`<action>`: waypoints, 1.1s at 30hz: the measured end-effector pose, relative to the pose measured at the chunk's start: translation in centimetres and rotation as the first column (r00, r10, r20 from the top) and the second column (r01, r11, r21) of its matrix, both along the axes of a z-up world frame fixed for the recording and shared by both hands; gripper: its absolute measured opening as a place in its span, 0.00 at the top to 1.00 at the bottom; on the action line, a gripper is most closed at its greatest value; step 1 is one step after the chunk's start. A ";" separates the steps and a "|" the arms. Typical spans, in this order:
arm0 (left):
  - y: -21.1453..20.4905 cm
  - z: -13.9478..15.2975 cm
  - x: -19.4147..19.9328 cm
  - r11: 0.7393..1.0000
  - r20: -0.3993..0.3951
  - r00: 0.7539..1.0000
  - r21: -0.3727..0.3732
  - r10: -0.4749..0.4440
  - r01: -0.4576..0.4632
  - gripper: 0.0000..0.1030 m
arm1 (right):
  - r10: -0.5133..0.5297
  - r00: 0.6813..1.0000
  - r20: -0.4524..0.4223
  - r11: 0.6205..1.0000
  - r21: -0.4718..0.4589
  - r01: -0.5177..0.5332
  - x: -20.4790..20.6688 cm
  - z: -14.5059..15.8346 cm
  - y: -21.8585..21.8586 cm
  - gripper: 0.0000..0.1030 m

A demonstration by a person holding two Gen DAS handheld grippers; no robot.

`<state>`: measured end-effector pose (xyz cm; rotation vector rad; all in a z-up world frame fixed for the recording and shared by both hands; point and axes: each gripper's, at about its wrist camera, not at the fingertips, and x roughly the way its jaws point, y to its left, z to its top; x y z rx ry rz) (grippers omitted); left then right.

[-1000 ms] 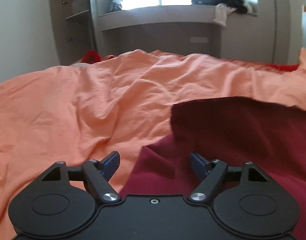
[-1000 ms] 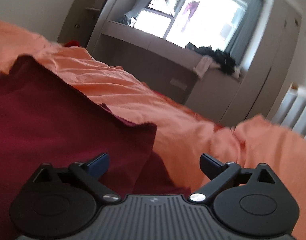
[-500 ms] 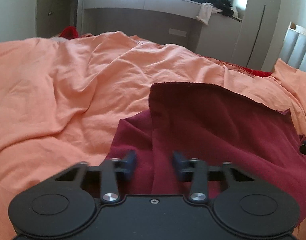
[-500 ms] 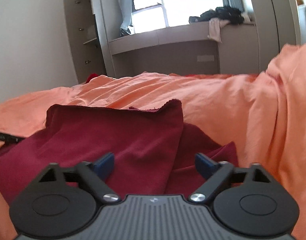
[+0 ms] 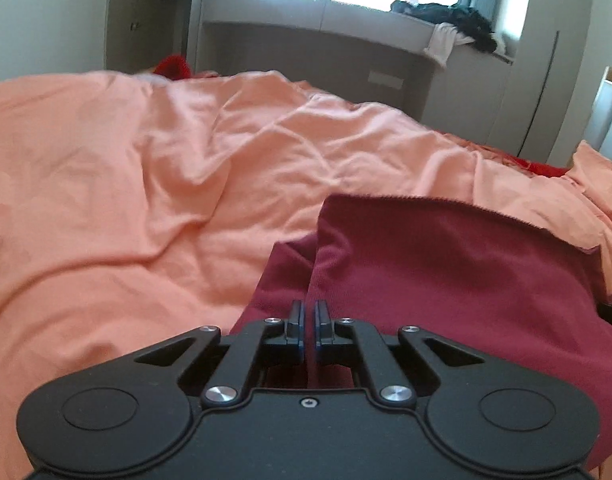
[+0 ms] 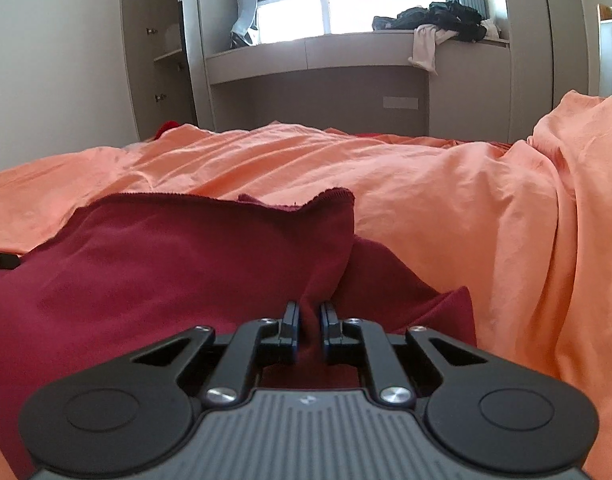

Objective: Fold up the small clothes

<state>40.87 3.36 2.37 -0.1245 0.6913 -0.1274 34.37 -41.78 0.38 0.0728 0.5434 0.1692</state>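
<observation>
A dark red garment (image 5: 457,264) lies on the orange bedsheet (image 5: 146,184), its top layer folded over a lower one. My left gripper (image 5: 308,307) is shut on the left edge of the garment's top layer. In the right wrist view the same garment (image 6: 178,264) fills the lower left. My right gripper (image 6: 309,309) is shut on the garment's right edge, with cloth bunched between the fingers. The tip of the other gripper shows at the left edge of the right wrist view (image 6: 0,260).
The rumpled orange sheet (image 6: 445,208) rises in a ridge at the right. A window bench (image 6: 325,52) with a pile of dark clothes (image 6: 441,16) stands behind the bed. A shelf unit (image 6: 158,48) stands at the back left.
Both grippers have closed from wide open onto the garment's side edges. Both views have shifted as the hands moved in over the cloth.
</observation>
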 end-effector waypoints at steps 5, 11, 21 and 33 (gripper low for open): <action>-0.2 0.0 -0.4 1.000 0.024 1.000 0.006 0.008 -0.008 0.87 | -0.017 1.000 0.010 1.000 -0.025 0.017 -0.5 0.2 0.0 0.45; -0.6 0.5 -2.0 1.000 0.074 0.997 0.009 0.017 -0.018 0.51 | -0.039 0.997 0.066 0.997 -0.068 0.043 -1.8 1.1 0.3 0.08; -1.4 1.7 -7.5 0.996 0.203 0.975 0.014 0.088 -0.092 0.03 | -0.005 0.977 0.215 0.907 -0.410 0.095 -4.3 2.5 6.3 0.00; -1.6 1.2 -11.1 0.999 0.215 0.975 -0.014 0.051 -0.049 0.01 | 0.006 0.947 0.321 0.870 -0.469 0.153 -7.5 2.5 9.8 0.00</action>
